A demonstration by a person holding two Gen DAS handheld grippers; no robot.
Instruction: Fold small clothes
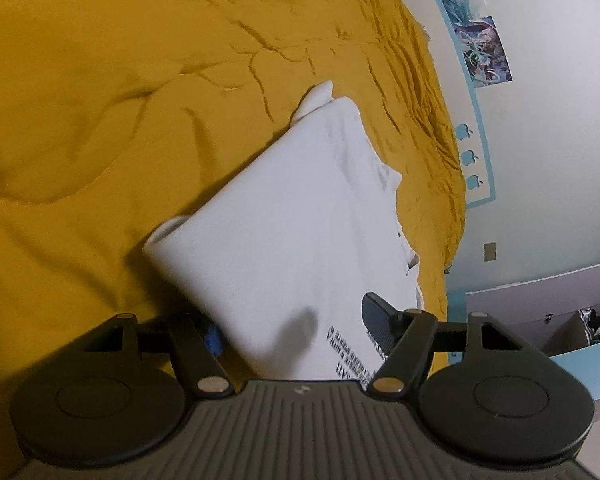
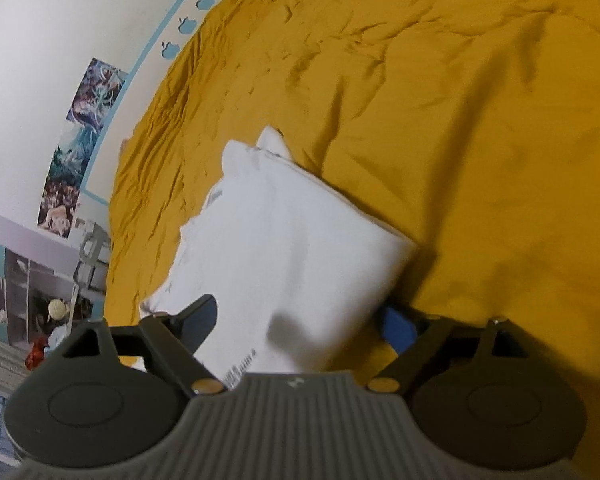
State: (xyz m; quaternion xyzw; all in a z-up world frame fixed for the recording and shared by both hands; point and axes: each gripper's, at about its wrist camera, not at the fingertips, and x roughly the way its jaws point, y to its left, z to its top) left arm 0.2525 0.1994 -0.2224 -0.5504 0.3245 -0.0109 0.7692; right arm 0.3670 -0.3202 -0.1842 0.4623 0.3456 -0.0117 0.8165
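A white folded garment (image 1: 292,232) with black printed text near its close edge lies on a mustard-yellow bedspread (image 1: 100,100). My left gripper (image 1: 296,332) is open, its fingers set wide on either side of the garment's near edge; the left finger is partly hidden under the cloth. In the right wrist view the same white garment (image 2: 296,248) lies between the fingers of my right gripper (image 2: 300,324), which is open too, with the blue-padded right finger (image 2: 398,326) partly under the cloth's edge.
The yellow bedspread (image 2: 460,120) is wrinkled all around the garment. A white wall with posters (image 1: 480,40) and a blue-trimmed headboard (image 1: 476,152) lies beyond the bed's edge. Shelves and clutter (image 2: 32,300) stand beside the bed.
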